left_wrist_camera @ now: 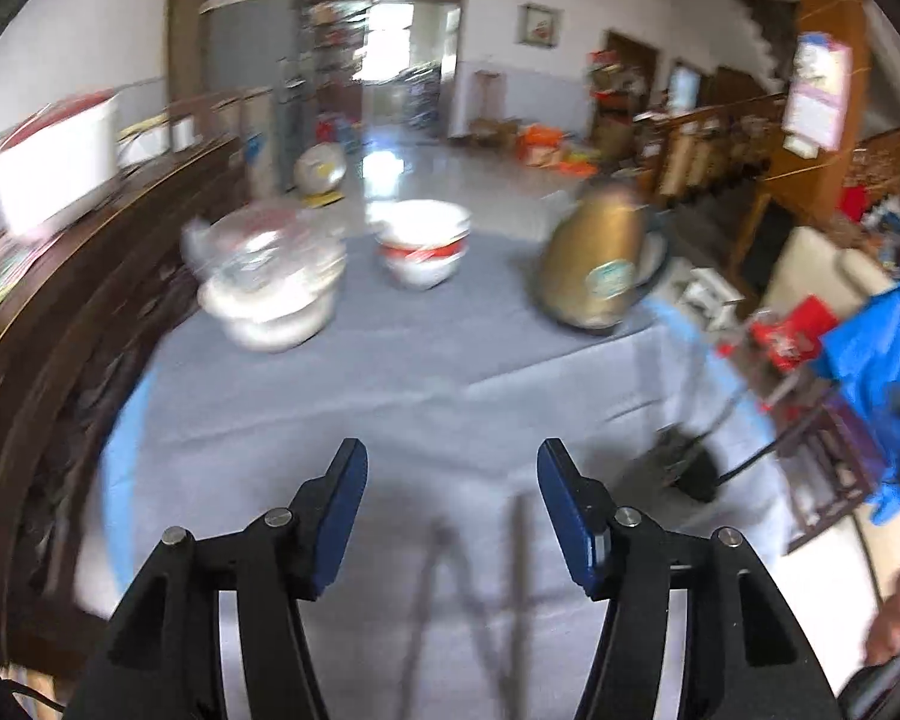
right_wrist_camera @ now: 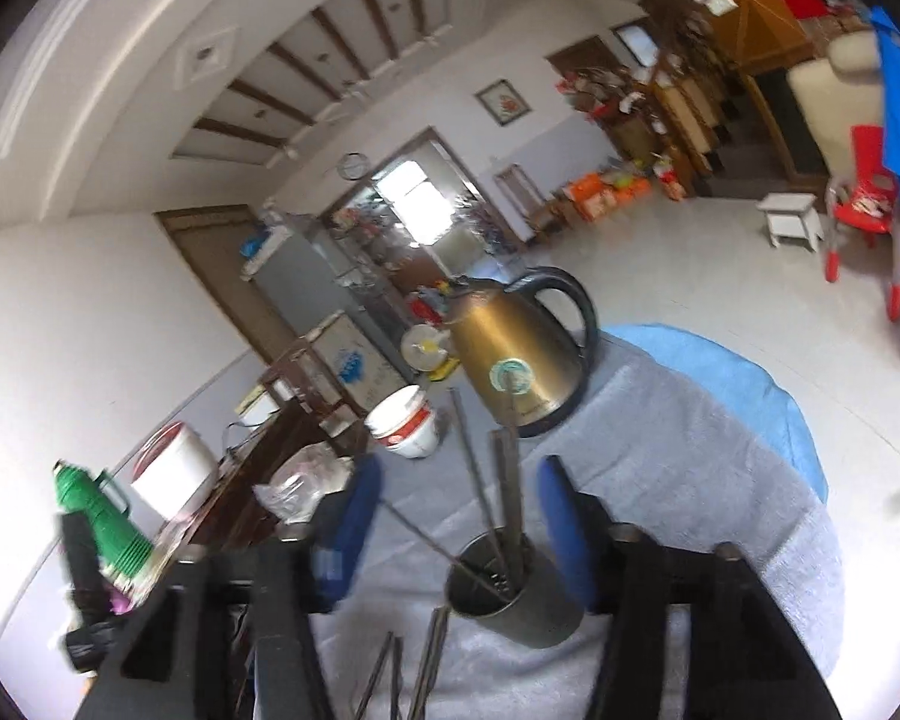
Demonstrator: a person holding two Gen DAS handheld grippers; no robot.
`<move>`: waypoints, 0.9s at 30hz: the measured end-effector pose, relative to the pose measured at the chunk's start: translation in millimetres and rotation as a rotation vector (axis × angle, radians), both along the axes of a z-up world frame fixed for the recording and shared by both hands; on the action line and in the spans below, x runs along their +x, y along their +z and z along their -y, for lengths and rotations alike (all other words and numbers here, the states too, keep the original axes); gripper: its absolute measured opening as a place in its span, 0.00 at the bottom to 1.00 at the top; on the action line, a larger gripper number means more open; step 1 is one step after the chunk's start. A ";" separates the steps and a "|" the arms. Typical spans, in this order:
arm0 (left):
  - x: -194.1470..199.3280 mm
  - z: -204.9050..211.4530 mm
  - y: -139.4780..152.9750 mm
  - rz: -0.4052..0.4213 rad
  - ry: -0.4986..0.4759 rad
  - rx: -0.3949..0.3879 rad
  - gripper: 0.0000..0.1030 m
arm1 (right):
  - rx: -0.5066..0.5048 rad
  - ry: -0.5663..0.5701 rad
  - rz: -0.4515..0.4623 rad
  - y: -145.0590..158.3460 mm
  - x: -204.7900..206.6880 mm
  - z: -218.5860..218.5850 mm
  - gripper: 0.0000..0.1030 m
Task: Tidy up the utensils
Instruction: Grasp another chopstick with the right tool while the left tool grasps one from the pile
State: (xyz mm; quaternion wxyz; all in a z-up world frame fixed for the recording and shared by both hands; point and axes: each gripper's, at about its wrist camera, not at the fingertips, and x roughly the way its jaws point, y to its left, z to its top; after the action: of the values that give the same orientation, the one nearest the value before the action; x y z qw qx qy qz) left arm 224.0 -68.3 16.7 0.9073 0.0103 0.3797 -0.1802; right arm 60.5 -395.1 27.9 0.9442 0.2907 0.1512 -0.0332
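In the right wrist view a dark metal utensil cup (right_wrist_camera: pixel 519 600) stands on the grey cloth with several chopsticks (right_wrist_camera: pixel 507 492) upright in it. More loose chopsticks (right_wrist_camera: pixel 426 660) lie on the cloth just below the cup. My right gripper (right_wrist_camera: pixel 459 510) is open, its blue pads on either side of the cup, and holds nothing. In the left wrist view my left gripper (left_wrist_camera: pixel 453 492) is open and empty above the cloth, over blurred loose chopsticks (left_wrist_camera: pixel 519 564). The dark cup (left_wrist_camera: pixel 687 462) shows blurred to its right.
A gold electric kettle (right_wrist_camera: pixel 510 354) (left_wrist_camera: pixel 597 264), a red-and-white bowl (right_wrist_camera: pixel 405 420) (left_wrist_camera: pixel 423 246) and stacked dishes in plastic (left_wrist_camera: pixel 270 276) stand at the far side of the table (left_wrist_camera: pixel 390 372). A dark wooden sideboard (left_wrist_camera: pixel 60 330) runs along the left. A green thermos (right_wrist_camera: pixel 99 516) stands left.
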 end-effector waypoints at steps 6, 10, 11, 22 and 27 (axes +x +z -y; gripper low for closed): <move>-5.6 -50.0 -52.4 -0.127 0.104 0.031 0.58 | -0.069 0.165 -0.028 -8.2 -2.3 -48.8 0.38; -20.0 -58.0 -85.7 -0.200 0.095 0.048 0.58 | -0.079 0.243 -0.140 -42.7 12.7 -80.5 0.38; -24.1 -57.3 -95.0 -0.224 0.084 0.047 0.58 | -0.071 0.257 -0.167 -52.6 15.7 -85.5 0.38; -55.3 -64.9 -144.6 -0.322 0.058 0.045 0.58 | -0.051 0.352 -0.426 -141.0 20.9 -119.1 0.38; -62.6 -68.8 -141.2 -0.304 0.066 0.057 0.58 | -0.050 0.382 -0.461 -151.0 22.9 -127.8 0.39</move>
State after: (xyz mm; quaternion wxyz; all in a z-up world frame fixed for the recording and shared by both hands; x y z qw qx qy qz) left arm 161.4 0.5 -124.5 0.8441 -0.0039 0.5178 -0.1391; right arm 83.4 -267.3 -123.1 0.8811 0.2184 0.4125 0.0762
